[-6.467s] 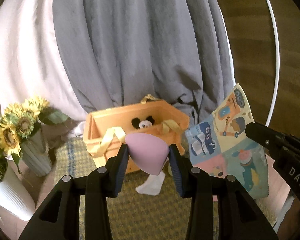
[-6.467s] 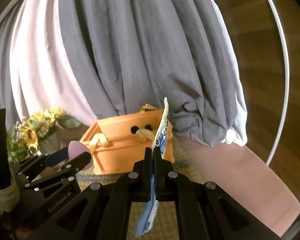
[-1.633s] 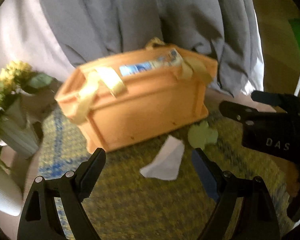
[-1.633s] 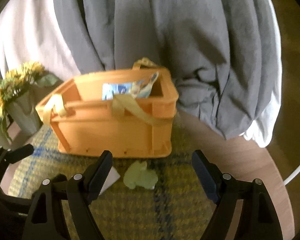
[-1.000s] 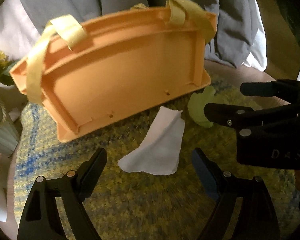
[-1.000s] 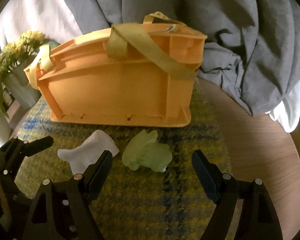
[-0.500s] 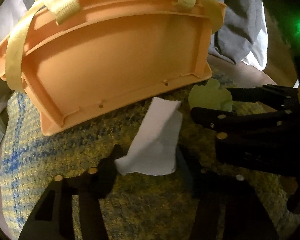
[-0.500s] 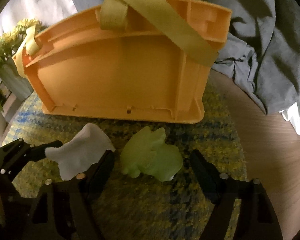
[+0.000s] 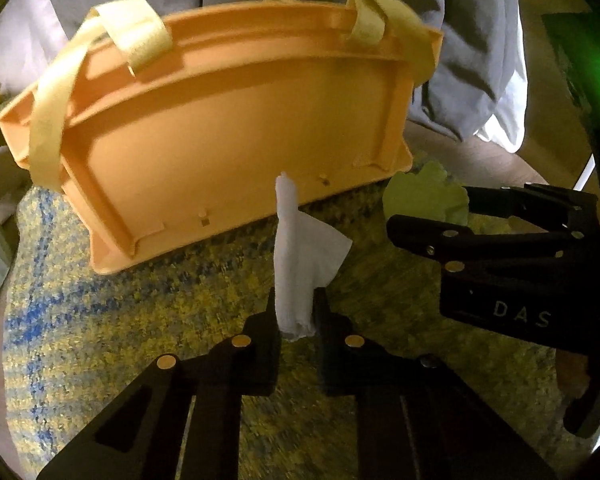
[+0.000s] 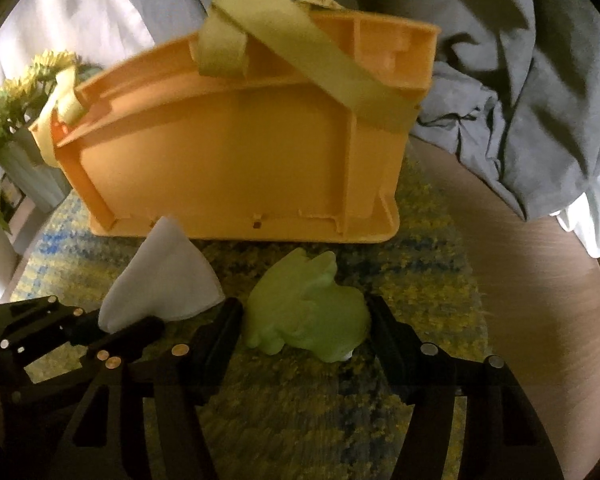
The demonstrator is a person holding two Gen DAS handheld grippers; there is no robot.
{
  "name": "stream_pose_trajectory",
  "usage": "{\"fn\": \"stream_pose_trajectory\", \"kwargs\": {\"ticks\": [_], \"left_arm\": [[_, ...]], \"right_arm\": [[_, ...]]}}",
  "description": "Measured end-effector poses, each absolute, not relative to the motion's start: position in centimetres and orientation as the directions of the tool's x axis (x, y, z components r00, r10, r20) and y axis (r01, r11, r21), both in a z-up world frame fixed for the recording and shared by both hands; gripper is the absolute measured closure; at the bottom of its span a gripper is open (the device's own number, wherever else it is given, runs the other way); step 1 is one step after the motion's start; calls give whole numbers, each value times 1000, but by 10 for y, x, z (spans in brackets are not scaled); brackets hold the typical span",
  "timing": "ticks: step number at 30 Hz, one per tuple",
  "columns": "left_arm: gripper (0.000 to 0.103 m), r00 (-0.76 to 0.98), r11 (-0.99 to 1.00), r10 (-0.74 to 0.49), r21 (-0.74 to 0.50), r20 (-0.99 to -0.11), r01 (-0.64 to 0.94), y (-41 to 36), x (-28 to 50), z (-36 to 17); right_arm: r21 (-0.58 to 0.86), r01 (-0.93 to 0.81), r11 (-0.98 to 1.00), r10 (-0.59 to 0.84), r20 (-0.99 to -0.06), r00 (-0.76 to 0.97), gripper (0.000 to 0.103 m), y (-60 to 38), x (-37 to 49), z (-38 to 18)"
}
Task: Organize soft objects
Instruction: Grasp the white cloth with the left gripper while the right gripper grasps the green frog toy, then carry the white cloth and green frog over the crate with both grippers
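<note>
Now my left gripper (image 9: 296, 312) has just clamped the white cloth (image 9: 300, 256) between its jaws, while my right gripper (image 10: 304, 328), closing, straddles the green toy (image 10: 308, 304) unpinched; next, 2 lifts toward the orange basket (image 9: 236, 128).

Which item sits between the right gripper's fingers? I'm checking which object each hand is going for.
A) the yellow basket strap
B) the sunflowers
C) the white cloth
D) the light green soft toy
D: the right gripper has its jaws either side of the light green soft toy on the woven mat, while the white cloth is pinched in the left gripper.
</note>
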State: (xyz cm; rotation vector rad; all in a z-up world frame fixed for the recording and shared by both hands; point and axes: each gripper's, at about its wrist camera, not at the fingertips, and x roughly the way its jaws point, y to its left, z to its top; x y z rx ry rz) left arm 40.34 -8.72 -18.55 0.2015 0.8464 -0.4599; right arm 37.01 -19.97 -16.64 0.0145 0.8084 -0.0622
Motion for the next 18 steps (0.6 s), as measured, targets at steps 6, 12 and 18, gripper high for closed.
{"fn": "stream_pose_trajectory", "kwargs": {"ticks": [6,12,18], "left_arm": [[88,602,890,-326,-21,-729,456,-79,393,-168],[88,642,900,-333,-30,-690,434,-66,379,-146],[88,682,910,-333,-32,-652,414,-64,363,-124]], "right_arm": [[-9,69,998,-56,-695,717,39,-195,356,-147],[-20,73,997,-68,-657,751,39,-185,341,-127],[-17,68,998,-64,-623,779,39,-178,325,-109]]}}
